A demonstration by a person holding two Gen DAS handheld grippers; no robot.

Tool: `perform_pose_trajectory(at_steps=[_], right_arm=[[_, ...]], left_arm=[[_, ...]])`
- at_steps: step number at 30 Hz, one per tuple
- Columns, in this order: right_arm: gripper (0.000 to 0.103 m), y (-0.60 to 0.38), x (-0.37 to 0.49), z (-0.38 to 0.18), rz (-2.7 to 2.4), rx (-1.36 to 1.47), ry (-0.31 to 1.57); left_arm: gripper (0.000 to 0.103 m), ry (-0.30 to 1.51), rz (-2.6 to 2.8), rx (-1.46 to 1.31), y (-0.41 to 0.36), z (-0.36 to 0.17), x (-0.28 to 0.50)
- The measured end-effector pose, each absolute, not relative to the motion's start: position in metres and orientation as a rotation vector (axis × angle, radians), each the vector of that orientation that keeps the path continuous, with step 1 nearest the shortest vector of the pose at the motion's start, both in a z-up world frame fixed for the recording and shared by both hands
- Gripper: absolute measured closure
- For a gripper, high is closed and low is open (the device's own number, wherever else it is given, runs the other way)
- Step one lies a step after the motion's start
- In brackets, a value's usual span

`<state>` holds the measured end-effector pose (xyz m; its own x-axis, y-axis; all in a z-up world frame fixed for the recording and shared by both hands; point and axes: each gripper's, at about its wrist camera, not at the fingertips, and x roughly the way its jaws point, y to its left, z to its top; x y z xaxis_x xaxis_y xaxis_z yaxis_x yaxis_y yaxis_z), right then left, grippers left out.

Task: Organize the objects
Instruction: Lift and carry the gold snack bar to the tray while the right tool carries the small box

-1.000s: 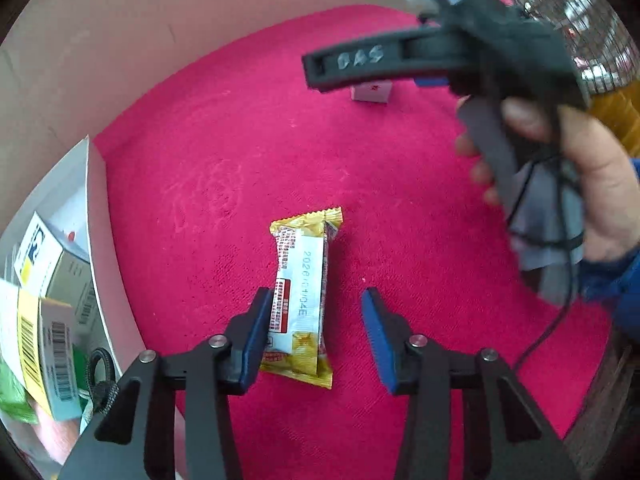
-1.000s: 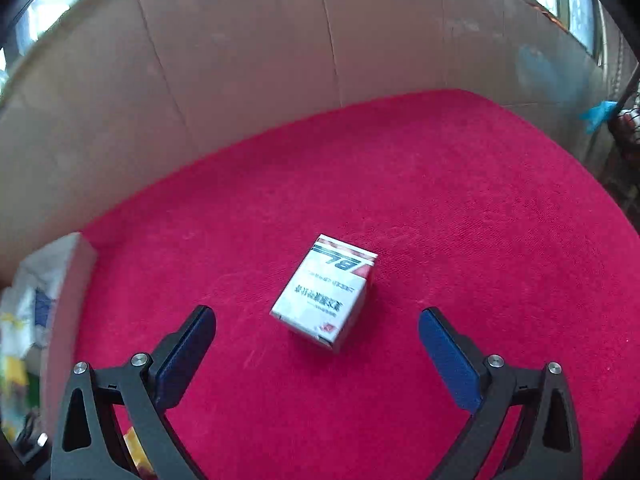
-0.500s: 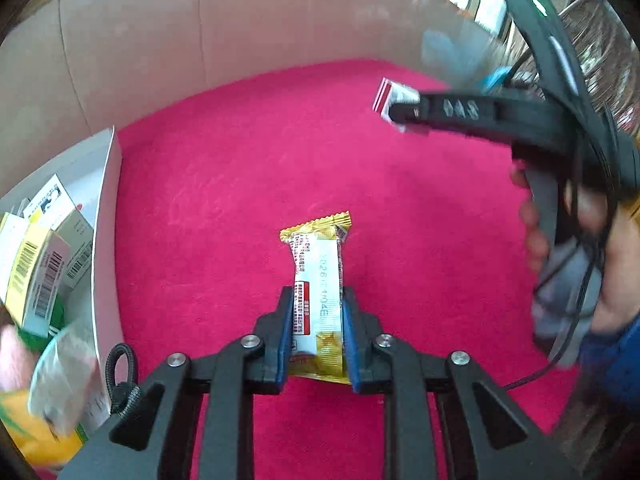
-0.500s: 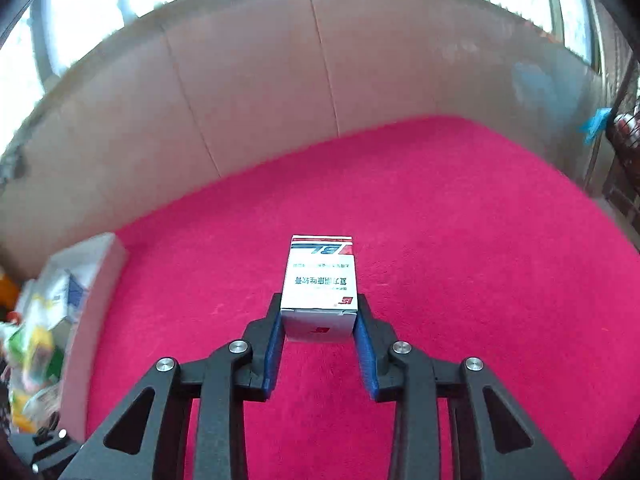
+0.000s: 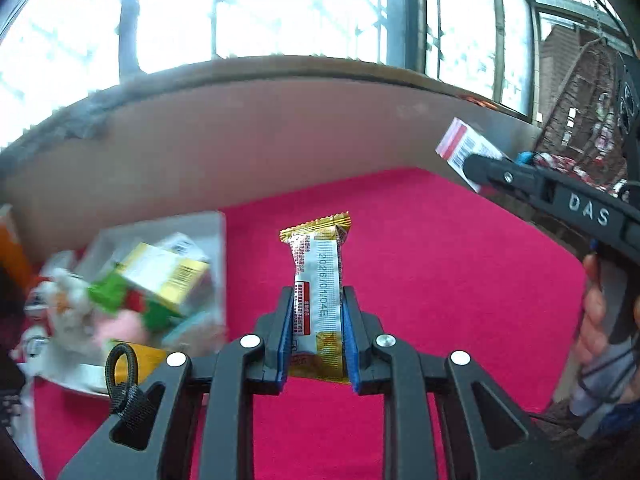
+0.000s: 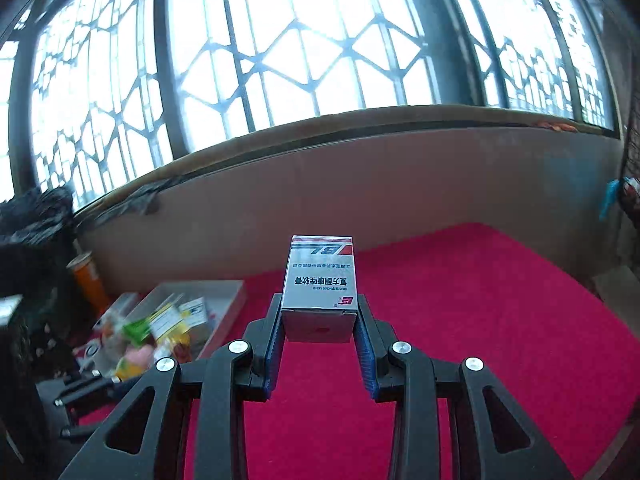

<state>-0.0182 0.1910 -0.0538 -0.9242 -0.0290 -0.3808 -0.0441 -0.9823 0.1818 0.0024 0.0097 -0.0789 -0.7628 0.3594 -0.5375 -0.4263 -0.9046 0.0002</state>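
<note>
Carrying: left gripper (image 5: 316,336) pinches snack bar (image 5: 318,292); right gripper (image 6: 319,344) pinches white box (image 6: 320,280).
Advice: hold level, release low over white bin (image 5: 218,240).

Left gripper (image 5: 316,336): black plastic linkage arms, silver screw heads at the pivots, blue ribbed pads, a black braided cord loop (image 5: 122,376) on the left side. Right gripper (image 6: 320,340): identical build; its side arm carries white "DAS" lettering (image 5: 589,208). A blue sleeve (image 5: 624,420) and black cable sit at the right hand (image 5: 596,320).
</note>
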Motion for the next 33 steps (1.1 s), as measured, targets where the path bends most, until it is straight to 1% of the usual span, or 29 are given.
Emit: perform_pose_trajectory(at_steps=[2, 5, 7, 10, 13, 15, 20, 23, 26, 30, 32, 33], right_arm=[[0.068, 0.179, -0.019, -0.047, 3.090, -0.589, 0.288], [0.068, 0.153, -0.012, -0.042, 3.134, -0.518, 0.223], [0.068, 0.130, -0.019, -0.051, 3.165, -0.575, 0.190], [0.068, 0.101, -0.028, -0.052, 3.213, -0.657, 0.119], [0.068, 0.068, -0.036, -0.041, 3.286, -0.673, 0.069], [0.068, 0.043, -0.033, -0.039, 3.338, -0.645, 0.000], [0.068, -0.013, -0.030, -0.061, 3.416, -0.743, -0.176], [0.068, -0.030, -0.023, -0.047, 3.472, -0.682, -0.219], [0.068, -0.048, -0.016, -0.038, 3.536, -0.635, -0.248], [0.068, -0.063, -0.009, -0.061, 3.572, -0.716, -0.317], [0.068, -0.054, -0.011, -0.059, 3.560, -0.727, -0.276], [0.068, -0.044, -0.009, -0.054, 3.549, -0.686, -0.246]], left_arm=[[0.082, 0.126, 2.655, -0.720, -0.006, -0.062, 0.016], [0.082, 0.065, 2.736, -0.677, -0.028, -0.052, 0.027], [0.082, 0.012, 2.763, -0.702, -0.039, -0.061, 0.022], [0.082, -0.018, 2.832, -0.709, -0.063, -0.067, 0.029], [0.082, -0.123, 2.925, -0.691, -0.108, -0.068, 0.040], [0.082, -0.193, 2.992, -0.681, -0.134, -0.071, 0.052], [0.082, -0.377, 3.108, -0.711, -0.195, -0.085, 0.059], [0.082, -0.473, 3.166, -0.664, -0.224, -0.076, 0.069], [0.082, -0.499, 3.261, -0.584, -0.241, -0.065, 0.086], [0.082, -0.544, 3.308, -0.584, -0.248, -0.068, 0.095], [0.082, -0.507, 3.320, -0.568, -0.243, -0.063, 0.092], [0.082, -0.477, 3.322, -0.558, -0.238, -0.058, 0.088]])
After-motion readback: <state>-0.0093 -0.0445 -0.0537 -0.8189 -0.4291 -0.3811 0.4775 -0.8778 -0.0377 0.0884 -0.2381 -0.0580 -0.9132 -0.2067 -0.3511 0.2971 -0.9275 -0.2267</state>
